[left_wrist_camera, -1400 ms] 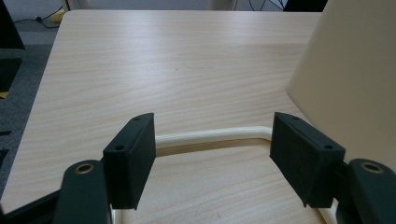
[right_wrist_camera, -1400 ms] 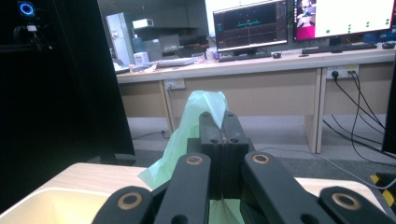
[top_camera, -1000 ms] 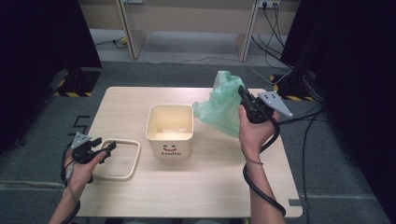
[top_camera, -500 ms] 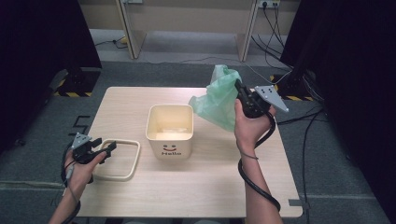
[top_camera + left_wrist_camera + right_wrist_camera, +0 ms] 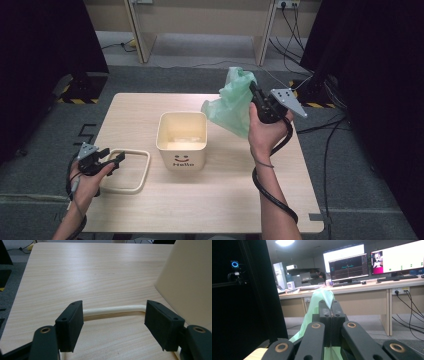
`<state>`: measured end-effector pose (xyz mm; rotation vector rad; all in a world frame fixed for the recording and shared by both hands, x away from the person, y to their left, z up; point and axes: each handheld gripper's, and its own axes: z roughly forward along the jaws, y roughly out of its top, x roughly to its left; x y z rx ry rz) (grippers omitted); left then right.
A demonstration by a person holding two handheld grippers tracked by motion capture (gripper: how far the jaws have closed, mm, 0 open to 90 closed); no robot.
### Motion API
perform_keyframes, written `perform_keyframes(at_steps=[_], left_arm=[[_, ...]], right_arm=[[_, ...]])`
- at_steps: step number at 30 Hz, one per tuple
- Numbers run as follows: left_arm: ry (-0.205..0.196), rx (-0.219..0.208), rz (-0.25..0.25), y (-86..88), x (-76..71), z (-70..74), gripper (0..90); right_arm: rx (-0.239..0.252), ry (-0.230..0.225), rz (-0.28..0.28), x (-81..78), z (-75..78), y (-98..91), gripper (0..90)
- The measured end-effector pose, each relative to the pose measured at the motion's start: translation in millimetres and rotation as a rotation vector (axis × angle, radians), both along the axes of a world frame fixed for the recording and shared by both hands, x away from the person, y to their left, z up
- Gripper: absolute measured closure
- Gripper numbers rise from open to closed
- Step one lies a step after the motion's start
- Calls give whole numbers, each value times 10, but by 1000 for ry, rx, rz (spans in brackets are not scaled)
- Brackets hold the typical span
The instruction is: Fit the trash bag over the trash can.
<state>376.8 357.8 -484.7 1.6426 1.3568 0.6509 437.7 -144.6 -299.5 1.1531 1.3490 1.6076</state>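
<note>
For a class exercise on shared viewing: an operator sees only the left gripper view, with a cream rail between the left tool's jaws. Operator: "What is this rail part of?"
Observer: A rectangular cream frame lying flat on the table, left of a cream bin.
Operator: What is the other hand doing?
Observer: The right tool is shut on a green plastic bag, held above the table to the right of the bin.

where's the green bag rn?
High view: the green bag hangs above the table's right-rear area, pinched in the right hand-held gripper, just right of the cream bin.
</note>
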Motion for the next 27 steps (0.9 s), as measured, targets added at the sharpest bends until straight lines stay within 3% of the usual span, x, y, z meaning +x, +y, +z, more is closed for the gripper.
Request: perform_keyframes(at_steps=[27], left_arm=[[0,-2,3,5,0,-7,306]], right_arm=[[12,-35,13,42,179,149,900]])
